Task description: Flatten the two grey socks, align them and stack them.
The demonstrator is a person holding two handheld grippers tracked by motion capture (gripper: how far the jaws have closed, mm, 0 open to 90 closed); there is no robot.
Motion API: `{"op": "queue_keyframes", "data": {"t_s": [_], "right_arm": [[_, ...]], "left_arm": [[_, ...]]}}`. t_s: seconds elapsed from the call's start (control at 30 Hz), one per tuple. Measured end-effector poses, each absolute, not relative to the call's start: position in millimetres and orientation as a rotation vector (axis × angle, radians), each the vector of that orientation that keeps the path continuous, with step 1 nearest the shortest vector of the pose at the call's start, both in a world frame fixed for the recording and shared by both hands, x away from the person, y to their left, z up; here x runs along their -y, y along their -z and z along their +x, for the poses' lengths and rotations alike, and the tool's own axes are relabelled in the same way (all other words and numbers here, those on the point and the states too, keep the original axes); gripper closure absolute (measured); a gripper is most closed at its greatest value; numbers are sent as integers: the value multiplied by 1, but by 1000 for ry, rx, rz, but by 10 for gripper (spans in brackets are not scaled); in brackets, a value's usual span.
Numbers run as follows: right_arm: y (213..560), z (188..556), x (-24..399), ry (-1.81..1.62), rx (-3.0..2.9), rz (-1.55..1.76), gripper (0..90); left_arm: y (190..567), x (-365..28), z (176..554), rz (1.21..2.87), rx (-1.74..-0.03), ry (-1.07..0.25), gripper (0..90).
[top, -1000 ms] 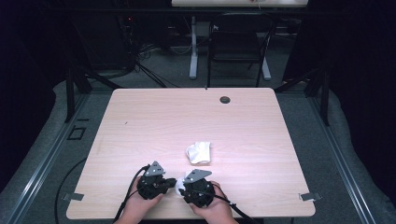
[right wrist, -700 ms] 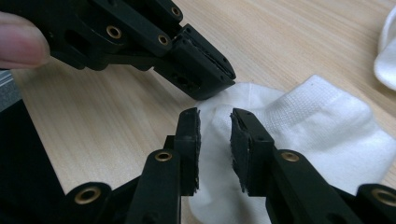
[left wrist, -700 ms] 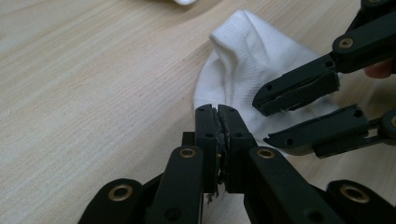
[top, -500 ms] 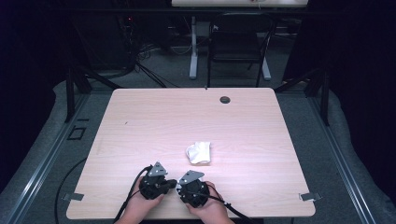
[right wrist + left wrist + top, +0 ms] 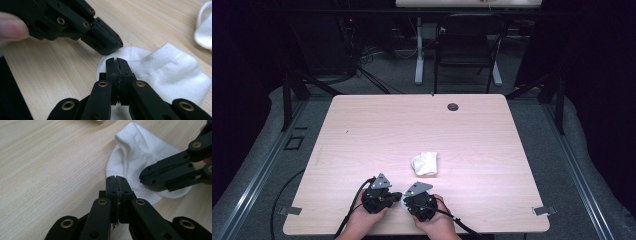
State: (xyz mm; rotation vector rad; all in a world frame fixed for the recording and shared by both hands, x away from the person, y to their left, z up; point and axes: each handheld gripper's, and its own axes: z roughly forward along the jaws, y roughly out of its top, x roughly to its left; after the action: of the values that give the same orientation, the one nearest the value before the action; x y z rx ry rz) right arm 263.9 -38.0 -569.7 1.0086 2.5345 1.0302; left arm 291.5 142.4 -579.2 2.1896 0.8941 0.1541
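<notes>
White sock (image 5: 170,72) flat on the pale wood worktop (image 5: 377,130), right at the near edge, and both tools are on top of it. It lies spread out, ribbed cuff to one side, with its rounded end towards the two sets of tips.

Left gripper (image 5: 116,178): fingers pressed together, pads meeting in one thin seam. The tips sit right at the sock's rounded edge and the cloth spreads away beyond them. Whether any fabric is caught in that seam, I can't tell. The gripper lies low and nearly level over the worktop, and from above it points across towards its partner.

Right gripper (image 5: 116,60): fingers have just been closing, and now they are pressed flat together too. No cloth shows between the pads. The tips hang over the sock's near rim, with white fabric showing on both sides of them and beyond. In the left gripper view, the right gripper's closed tips come in from the side and cross over the sock's body.

The two pairs of tips are very near each other, angled inward, almost nose to nose above the same end of the sock.

From the high view, left hand (image 5: 362,222) and right hand (image 5: 437,225) come up from the bottom edge, side by side, each wrapped round its gripper, cables trailing back.

Farther up the worktop, apart from the grippers, a second sock (image 5: 424,164) lies bunched.
</notes>
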Motion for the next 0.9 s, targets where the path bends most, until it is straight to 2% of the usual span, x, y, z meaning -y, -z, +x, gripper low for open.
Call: {"op": "queue_keyframes", "data": {"t_s": [0.3, 0.47, 0.67, 0.9], "right_arm": [[547, 261, 63, -1169, -2439, 1084, 898], [524, 261, 95, -1228, -2349, 1133, 899], [523, 257, 123, -1177, -2310, 1170, 899], [541, 250, 157, -1031, -2314, 1261, 885]], "left_arm": [[579, -142, 291, 2191, -887, -165, 897], [579, -139, 292, 2197, -887, -180, 897], [579, -140, 294, 2191, -893, -167, 897], [579, -140, 295, 2189, -906, -150, 897]]}}
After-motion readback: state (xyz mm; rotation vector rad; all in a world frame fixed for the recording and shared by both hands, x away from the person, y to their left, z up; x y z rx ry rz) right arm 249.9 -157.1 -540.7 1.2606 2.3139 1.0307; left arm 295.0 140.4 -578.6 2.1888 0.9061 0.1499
